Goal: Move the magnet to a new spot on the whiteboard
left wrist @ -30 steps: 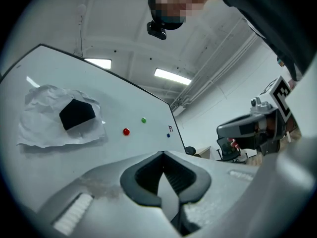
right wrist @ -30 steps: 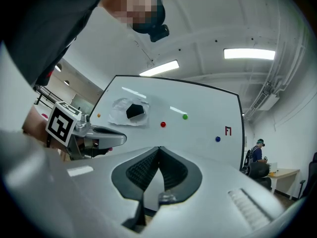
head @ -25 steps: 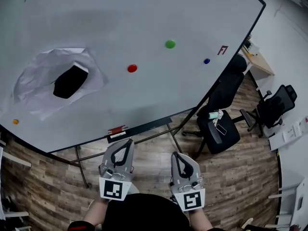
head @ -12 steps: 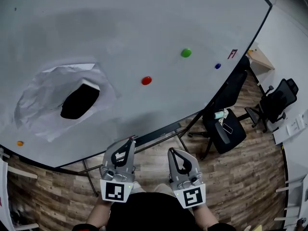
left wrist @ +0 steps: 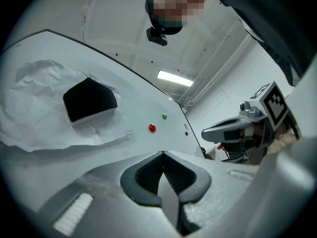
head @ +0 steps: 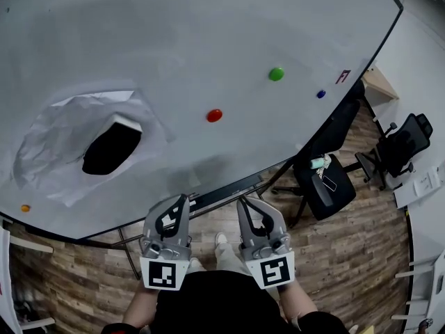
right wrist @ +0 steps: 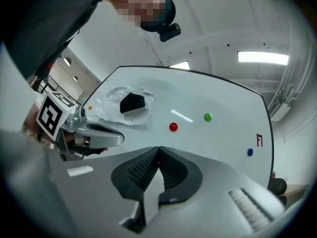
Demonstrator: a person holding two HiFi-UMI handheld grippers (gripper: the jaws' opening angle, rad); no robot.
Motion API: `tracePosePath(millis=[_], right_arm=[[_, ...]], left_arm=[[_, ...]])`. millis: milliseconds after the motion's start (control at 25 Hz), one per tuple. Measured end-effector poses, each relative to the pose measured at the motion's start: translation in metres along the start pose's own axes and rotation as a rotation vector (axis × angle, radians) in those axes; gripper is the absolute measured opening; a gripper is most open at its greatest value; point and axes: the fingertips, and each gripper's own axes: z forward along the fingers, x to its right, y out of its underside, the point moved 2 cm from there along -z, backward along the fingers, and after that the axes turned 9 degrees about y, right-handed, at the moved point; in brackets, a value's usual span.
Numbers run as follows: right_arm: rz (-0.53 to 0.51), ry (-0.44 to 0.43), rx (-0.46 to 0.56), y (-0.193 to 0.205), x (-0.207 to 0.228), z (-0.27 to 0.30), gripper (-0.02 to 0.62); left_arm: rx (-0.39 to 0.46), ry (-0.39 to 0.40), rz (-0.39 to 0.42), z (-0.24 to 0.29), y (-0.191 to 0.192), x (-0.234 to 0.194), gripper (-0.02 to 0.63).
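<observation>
A big whiteboard (head: 174, 40) fills the head view. Stuck to it are a red magnet (head: 214, 115), a green magnet (head: 276, 74), a small blue magnet (head: 320, 94) and an orange one (head: 25, 208) far left. My left gripper (head: 183, 200) and right gripper (head: 241, 202) hang side by side below the board's lower edge, both shut and empty, clear of every magnet. In the right gripper view the red magnet (right wrist: 173, 127) lies just beyond the closed jaws of the right gripper (right wrist: 159, 148). The left gripper view shows the red magnet (left wrist: 152, 128) farther off.
A crumpled paper sheet (head: 55, 152) with a black eraser (head: 111, 148) on it clings to the board's left part. The board's pen tray (head: 229, 186) runs along the lower edge. Black office chairs (head: 323, 186) and a desk (head: 379, 82) stand at the right on the wooden floor.
The head view has shifted, so the board and magnets sit lower and more to the right in the picture. Both grippers have drawn closer together and stayed shut.
</observation>
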Motion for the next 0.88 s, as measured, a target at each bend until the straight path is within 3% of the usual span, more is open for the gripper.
tracePosePath(millis=[440,880], right_arm=[[-0.041,-0.064,0.11,-0.023,0.01,0.071,0.002],[-0.113,-0.068,0.179,-0.045,0.014,0.111,0.003]], left_arm=[[-0.01,-0.091,0.015,0.004,-0.003,-0.028,0.002],[-0.02,-0.123,0.025,0.006,-0.001,-0.039,0.002]])
